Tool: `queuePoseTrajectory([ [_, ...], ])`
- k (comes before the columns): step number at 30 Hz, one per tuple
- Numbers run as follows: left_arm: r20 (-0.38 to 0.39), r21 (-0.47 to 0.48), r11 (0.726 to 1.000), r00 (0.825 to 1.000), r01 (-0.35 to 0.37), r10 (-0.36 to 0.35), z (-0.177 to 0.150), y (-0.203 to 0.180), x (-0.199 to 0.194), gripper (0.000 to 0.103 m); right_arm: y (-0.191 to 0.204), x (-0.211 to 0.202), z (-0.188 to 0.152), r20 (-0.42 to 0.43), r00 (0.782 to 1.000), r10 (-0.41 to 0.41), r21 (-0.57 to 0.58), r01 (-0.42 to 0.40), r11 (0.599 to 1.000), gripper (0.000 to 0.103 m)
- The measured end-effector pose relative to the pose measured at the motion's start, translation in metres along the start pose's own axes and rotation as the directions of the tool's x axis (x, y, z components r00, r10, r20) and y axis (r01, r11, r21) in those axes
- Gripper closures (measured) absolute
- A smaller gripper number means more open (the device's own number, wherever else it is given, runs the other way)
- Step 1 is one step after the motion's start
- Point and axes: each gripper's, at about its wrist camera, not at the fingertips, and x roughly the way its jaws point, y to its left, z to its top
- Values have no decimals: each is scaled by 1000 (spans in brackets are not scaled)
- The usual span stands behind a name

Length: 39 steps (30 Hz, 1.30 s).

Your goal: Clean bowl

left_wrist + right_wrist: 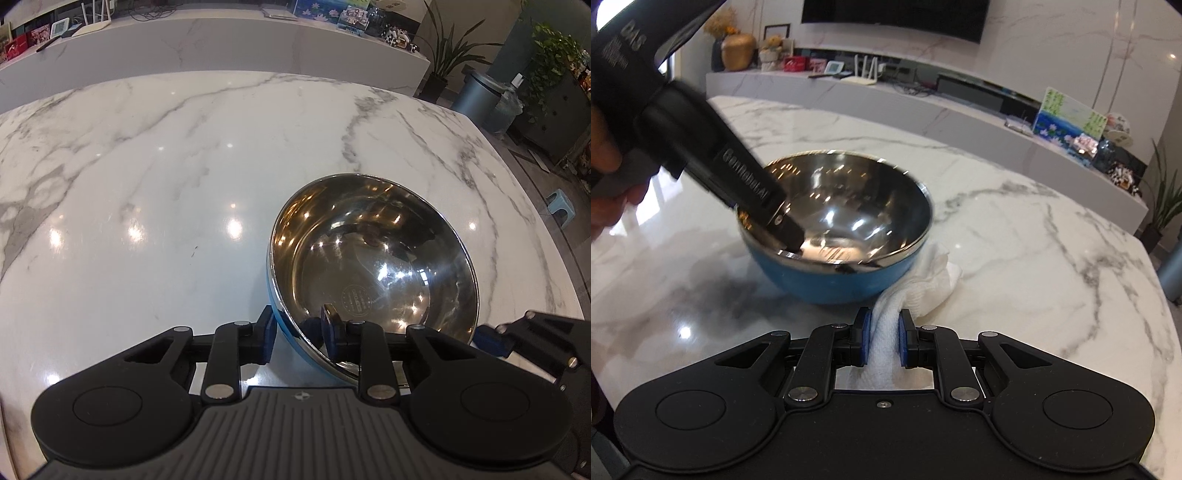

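A steel bowl (369, 258) with a blue outside (831, 284) sits tilted on the white marble table (147, 184). My left gripper (297, 326) is shut on its near rim, one pad outside the wall and one inside. In the right wrist view the same gripper (792, 240) reaches down from the upper left onto the bowl's rim. My right gripper (883, 326) is shut on a white cloth (931, 280), which trails onto the table against the bowl's right side. The right gripper's edge (495, 339) shows just right of the bowl.
A person's hand (605, 177) holds the left gripper's handle. Beyond the table (1034, 240) runs a long marble shelf (886, 92) with boxes, a router and pictures. Potted plants (447, 48) and a grey bin (476, 96) stand on the floor past the table's far right corner.
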Motion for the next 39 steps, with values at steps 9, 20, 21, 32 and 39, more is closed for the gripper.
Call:
queuePoseTrajectory([
  [9,-35,-83,995,997,59,-62,-3,5,6,64,2,1,-1,-14,1000,6,-12,-6,1000,90],
  [20,-27,-73,996,998,52,-55,-2,4,5,72,-3,1,1,-15,1000,-13,-2,13,1000,90],
  [21,-26,-71,996,998,54,-56,-1,5,5,73,-4,0,1,-10,1000,-20,5,20,1000,90],
  [32,-18,-62,997,999,42,-44,2,6,6,77,-21,-17,6,123,989,-77,51,71,996,90],
  [39,-13,-59,998,999,37,-38,1,5,5,77,-16,-15,6,103,993,-54,30,51,998,90],
])
